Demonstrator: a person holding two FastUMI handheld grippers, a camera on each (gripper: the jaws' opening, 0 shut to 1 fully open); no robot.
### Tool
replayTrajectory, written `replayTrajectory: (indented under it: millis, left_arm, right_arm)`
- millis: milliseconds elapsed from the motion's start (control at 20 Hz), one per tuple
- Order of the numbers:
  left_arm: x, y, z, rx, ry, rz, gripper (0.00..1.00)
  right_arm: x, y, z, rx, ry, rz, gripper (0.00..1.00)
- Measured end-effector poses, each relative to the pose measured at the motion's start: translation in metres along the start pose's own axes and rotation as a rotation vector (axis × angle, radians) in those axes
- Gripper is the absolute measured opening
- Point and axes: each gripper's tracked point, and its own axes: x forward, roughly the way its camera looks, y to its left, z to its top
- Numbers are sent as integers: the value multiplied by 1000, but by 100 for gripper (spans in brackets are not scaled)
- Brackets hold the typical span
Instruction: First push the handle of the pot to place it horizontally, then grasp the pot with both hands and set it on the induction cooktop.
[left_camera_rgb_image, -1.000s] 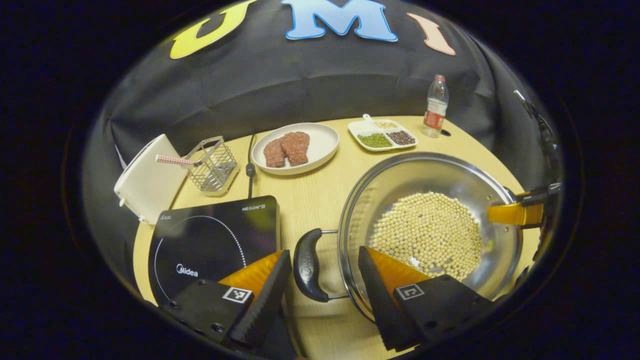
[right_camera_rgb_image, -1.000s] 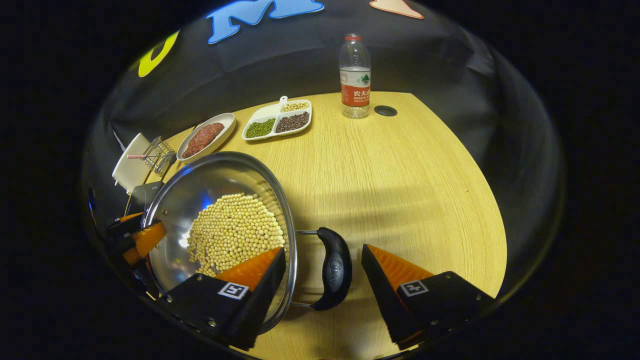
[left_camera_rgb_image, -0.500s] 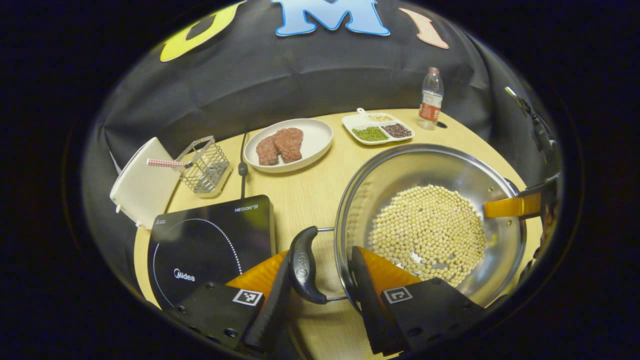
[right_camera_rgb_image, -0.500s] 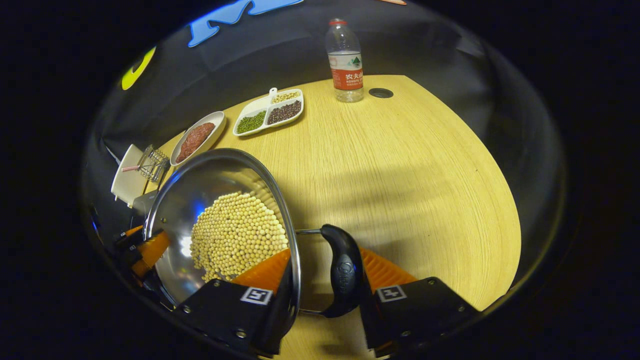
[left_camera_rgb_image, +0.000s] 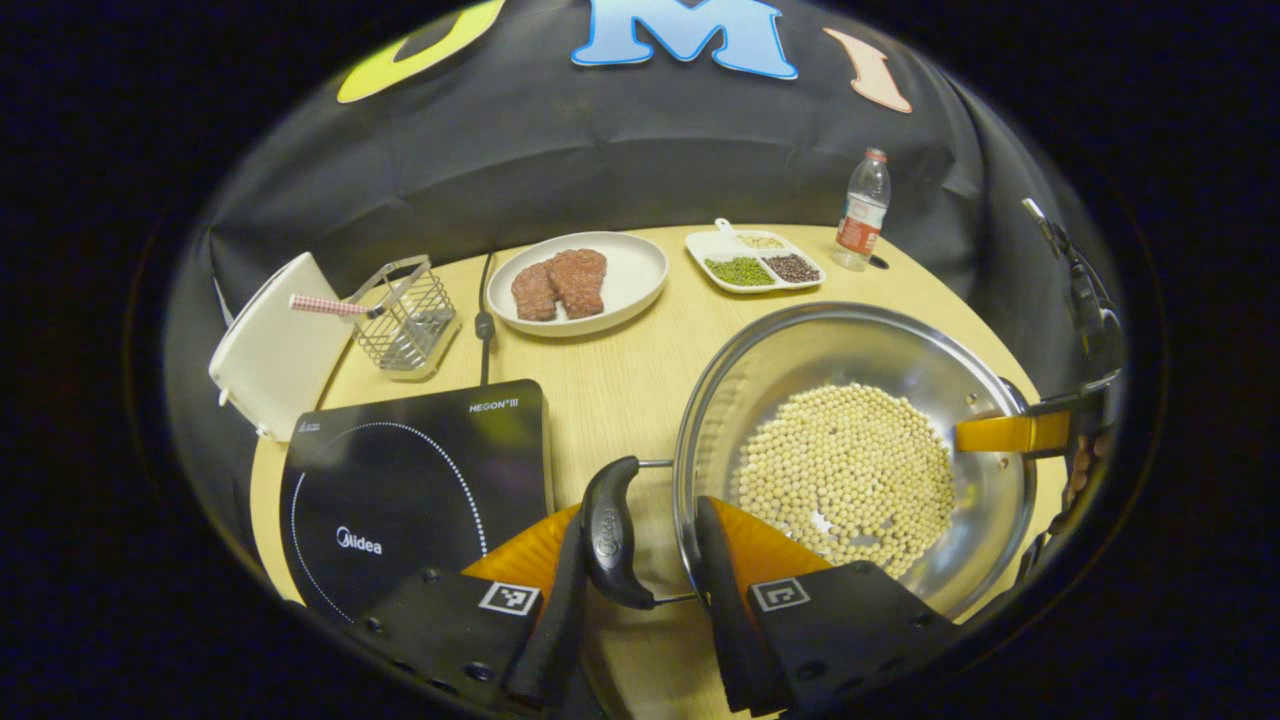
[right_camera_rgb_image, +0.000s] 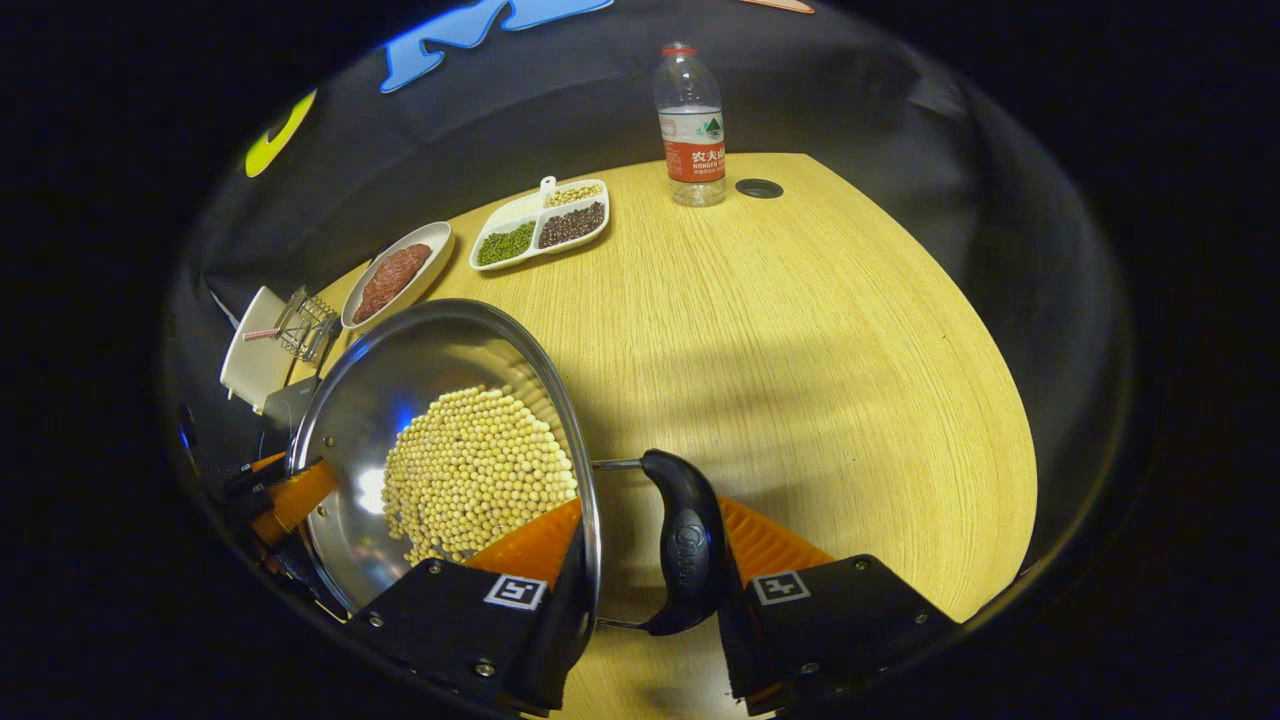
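A steel pot holding soybeans stands at the right in the left gripper view, just right of the black induction cooktop. My left gripper is shut on the pot's black left handle: one finger presses outside the handle, the other sits inside the pot wall. In the right gripper view the pot lies at the left, and my right gripper is shut the same way on the black right handle. Each gripper also appears across the pot from the other: right gripper, left gripper.
Behind the pot are a white plate with meat, a divided dish of beans and a water bottle. A wire basket and a white board stand beyond the cooktop. Bare wooden table spreads to the pot's right.
Both grippers went from open around the handles to shut on them. Since half a second ago the pot and grippers have barely shifted.
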Motion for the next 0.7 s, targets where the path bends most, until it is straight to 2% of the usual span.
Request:
replayTrajectory:
  millis: [200, 350, 450, 500, 550, 700]
  left_arm:
    - [0, 3, 1, 2, -19, -5, 66]
    - [1, 4, 4, 7, -34, -6, 59]
    - [1, 4, 5, -3, -33, -4, 59]
    - [0, 3, 4, -9, -33, -4, 62]
    - [0, 3, 5, -11, -37, -3, 59]
    - [-3, 6, 8, -9, -47, -4, 59]
  right_arm:
    - [-18, 2, 0, 0, -14, -4, 60]
    - [-32, 5, -1, 1, -18, -1, 60]
    - [-42, 11, -1, 0, -20, 1, 60]
    - [-44, 13, -2, 0, -20, 3, 60]
    - [-48, 16, -2, -1, -18, 7, 60]
    - [-57, 28, -2, -1, -19, 14, 60]
